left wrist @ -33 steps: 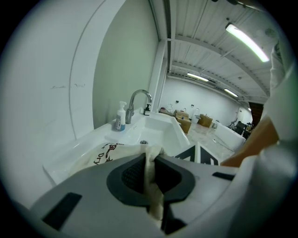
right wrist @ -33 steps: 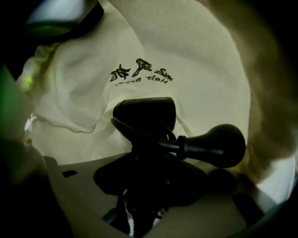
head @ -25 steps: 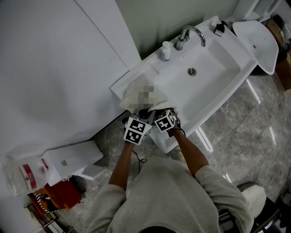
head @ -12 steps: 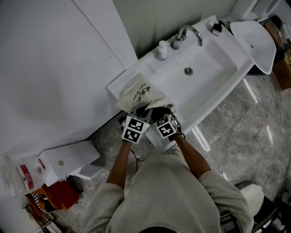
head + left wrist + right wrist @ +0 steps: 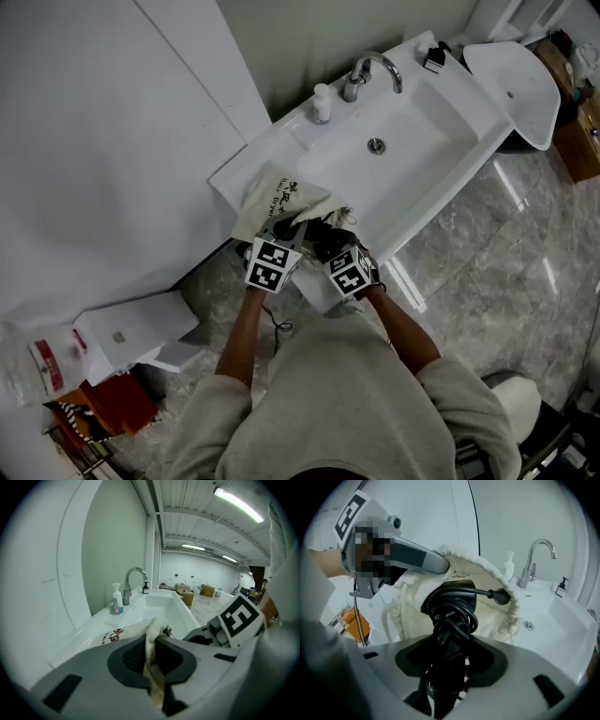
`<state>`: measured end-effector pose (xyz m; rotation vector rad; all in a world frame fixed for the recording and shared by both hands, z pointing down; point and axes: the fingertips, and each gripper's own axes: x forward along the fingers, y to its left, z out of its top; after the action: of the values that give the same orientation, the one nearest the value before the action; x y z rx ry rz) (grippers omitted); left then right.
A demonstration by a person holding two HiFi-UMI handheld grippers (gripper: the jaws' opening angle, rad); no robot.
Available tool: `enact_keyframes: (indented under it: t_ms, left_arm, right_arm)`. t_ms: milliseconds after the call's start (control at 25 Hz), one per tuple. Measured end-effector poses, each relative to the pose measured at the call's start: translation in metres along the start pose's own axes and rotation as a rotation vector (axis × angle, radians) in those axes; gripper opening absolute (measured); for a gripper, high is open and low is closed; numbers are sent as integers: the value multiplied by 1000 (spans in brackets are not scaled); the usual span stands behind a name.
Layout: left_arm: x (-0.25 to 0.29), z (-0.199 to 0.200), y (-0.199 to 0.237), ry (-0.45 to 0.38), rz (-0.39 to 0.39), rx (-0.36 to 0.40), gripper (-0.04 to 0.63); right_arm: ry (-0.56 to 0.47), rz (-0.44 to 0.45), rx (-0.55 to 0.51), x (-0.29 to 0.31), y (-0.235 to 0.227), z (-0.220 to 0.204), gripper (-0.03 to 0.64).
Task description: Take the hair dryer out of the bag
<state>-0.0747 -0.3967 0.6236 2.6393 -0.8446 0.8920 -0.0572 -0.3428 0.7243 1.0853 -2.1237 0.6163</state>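
Drew the right tongs [image 5: 447, 665] back toward the body since a second ago, clamped on the cord-wrapped handle of the black plastic hair dryer [image 5: 451, 604]. Pins the rim of the cream cloth drawstring bag [image 5: 119, 633] with the left tongs [image 5: 151, 654], shut on fabric just left of the right pair. Leaves the dryer's head ahead in the bag mouth, long axis along the right tongs' line; likely calls for a straight backward pull. Rests the bag on the white sink table [image 5: 281, 148].
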Motion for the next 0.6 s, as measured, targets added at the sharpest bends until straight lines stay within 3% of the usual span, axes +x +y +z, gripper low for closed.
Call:
enact_keyframes:
  t_ms: [360, 600]
  left_arm:
    - [3, -6, -13, 29, 26, 17, 25]
    - [4, -5, -12, 26, 101, 1, 25]
  right_arm:
    - [3, -1, 10, -31, -4, -24, 198]
    - [22, -18, 48, -42, -4, -44, 198]
